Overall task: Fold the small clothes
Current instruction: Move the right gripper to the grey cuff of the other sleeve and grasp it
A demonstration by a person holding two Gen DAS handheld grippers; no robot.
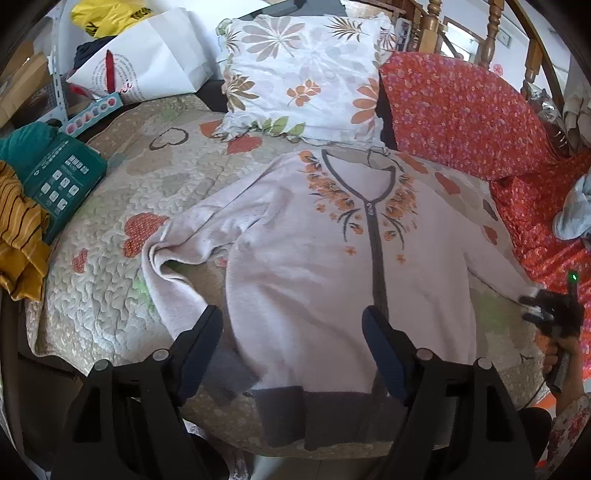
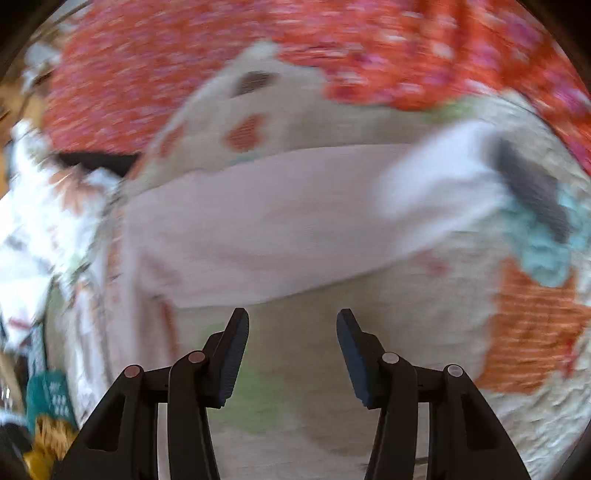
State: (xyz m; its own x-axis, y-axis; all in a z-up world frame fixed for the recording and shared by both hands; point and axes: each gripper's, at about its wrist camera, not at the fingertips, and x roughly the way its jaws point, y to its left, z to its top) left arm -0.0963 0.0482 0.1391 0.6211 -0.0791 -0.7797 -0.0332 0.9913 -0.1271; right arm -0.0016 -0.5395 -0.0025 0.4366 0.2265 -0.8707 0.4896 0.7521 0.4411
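Your pale cardigan lay face up on the quilted bedspread, collar toward the floral pillow, one sleeve stretched out sideways. Your left gripper hung over the hem with jaws spread, pinching nothing. Your right gripper hovered beside that sleeve, its jaws also apart and empty, though the view was blurred.

A quilt with heart patches covers the bed. At its head a floral pillow leans beside a red flowered blanket. Left of the pillow stands a white paper bag, a yellow bag behind it. A teal box and striped mustard cloth lie at the left edge.
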